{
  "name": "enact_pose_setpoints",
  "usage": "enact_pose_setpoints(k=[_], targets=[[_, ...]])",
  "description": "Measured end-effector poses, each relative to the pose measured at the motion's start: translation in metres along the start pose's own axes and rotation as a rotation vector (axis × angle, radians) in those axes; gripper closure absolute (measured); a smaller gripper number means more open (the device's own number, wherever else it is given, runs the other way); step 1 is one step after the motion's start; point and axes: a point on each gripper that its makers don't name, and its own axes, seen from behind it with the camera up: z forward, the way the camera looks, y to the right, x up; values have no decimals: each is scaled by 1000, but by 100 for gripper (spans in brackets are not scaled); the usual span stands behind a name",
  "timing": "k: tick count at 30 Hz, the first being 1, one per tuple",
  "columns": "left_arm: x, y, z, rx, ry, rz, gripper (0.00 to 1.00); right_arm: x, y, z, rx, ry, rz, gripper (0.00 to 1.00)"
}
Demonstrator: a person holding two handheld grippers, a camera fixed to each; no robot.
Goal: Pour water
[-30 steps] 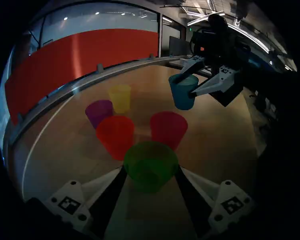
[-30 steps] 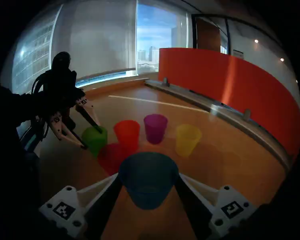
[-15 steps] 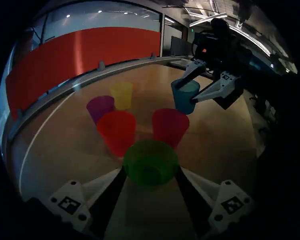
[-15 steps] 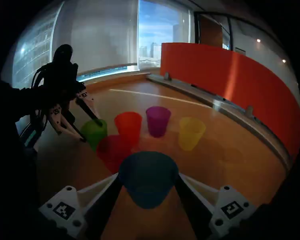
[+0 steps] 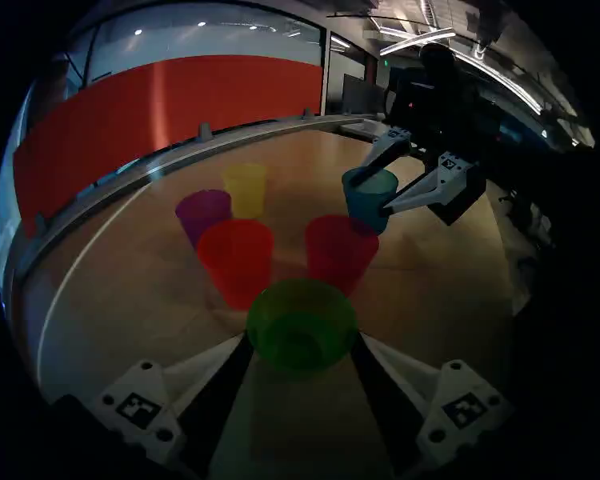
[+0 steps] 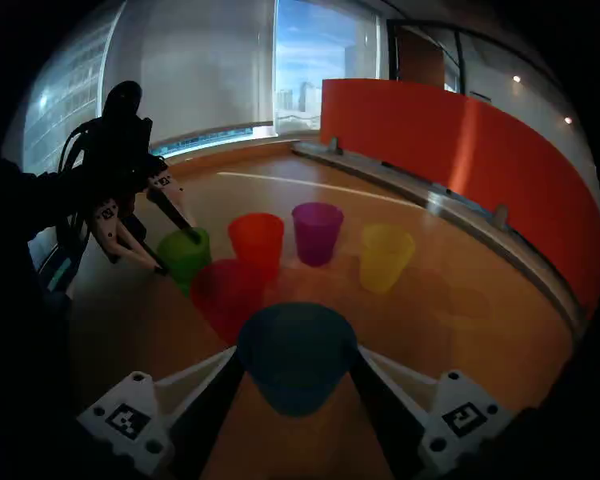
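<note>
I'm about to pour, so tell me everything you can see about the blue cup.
The blue cup is a translucent, plastic-looking tumbler tapering toward its base, upright with its rim open. The right gripper clamps it between both fingers, near the crimson cup. Whether it holds water is unclear.

My right gripper (image 6: 297, 364) pinches the blue cup (image 6: 297, 340), one finger on each side, cup upright. Past it on the wooden table (image 6: 476, 336): dark red cup (image 6: 225, 294) nearest, then orange cup (image 6: 257, 240), purple cup (image 6: 316, 232) and yellow cup (image 6: 386, 254) in a row. Far left, the left gripper (image 6: 174, 250) grips the green cup (image 6: 188, 258).
</note>
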Motion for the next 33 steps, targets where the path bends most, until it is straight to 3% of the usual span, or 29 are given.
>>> enact_pose_setpoints(k=[7, 13, 33], targets=[[-1, 0, 0, 3, 0, -4, 14, -7, -3, 5, 2, -10, 2, 9], [-5, 1, 0, 8, -6, 1, 3, -10, -5, 7, 6, -15, -4, 9], [-20, -9, -13, 67, -27, -23, 3, -20, -6, 14, 2, -5, -3, 9]])
